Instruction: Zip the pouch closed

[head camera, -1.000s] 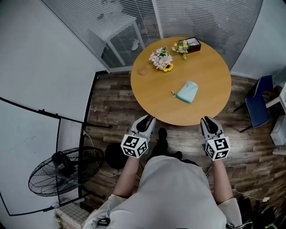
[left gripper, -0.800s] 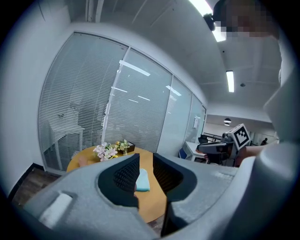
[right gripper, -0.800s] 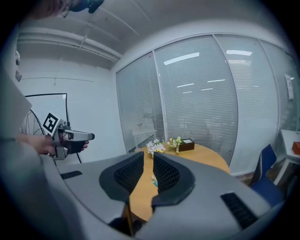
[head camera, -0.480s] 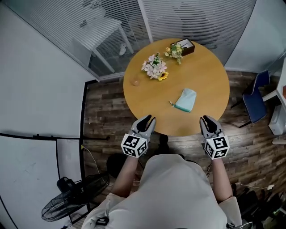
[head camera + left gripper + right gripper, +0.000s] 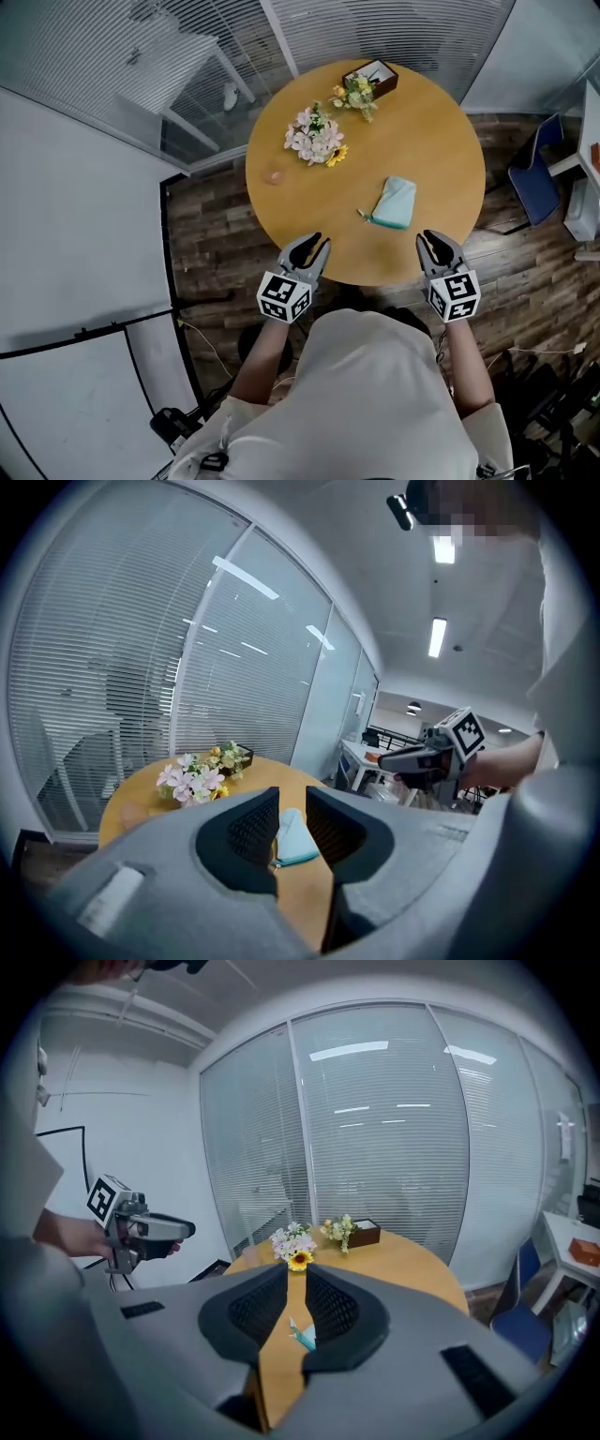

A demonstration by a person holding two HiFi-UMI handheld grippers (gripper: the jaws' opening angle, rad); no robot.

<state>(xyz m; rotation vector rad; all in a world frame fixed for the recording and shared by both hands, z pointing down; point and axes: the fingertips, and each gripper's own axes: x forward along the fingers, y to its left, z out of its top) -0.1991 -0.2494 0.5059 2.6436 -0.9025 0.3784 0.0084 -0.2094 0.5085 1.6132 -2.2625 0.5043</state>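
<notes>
**Head view.** The pouch (image 5: 394,202) lies flat on the table (image 5: 441,141), right of centre, with its zip pull pointing left. The left gripper (image 5: 315,244) and right gripper (image 5: 434,240) hover over the near table edge. They are well apart from each other and from the pouch, and neither touches anything. Flowers (image 5: 314,138) and a box (image 5: 370,77) sit toward the far side.

**Left gripper view.** The jaws stand a narrow gap apart, with nothing between them. The pouch (image 5: 295,841) shows through the gap, lying on the table beyond. The right gripper (image 5: 427,758) is at the right, held in a hand.

**Right gripper view.** The jaws are likewise slightly parted and empty. Through the gap, one end of the pouch (image 5: 305,1335) is visible on the table ahead. The left gripper (image 5: 150,1230) is at the left.
</notes>
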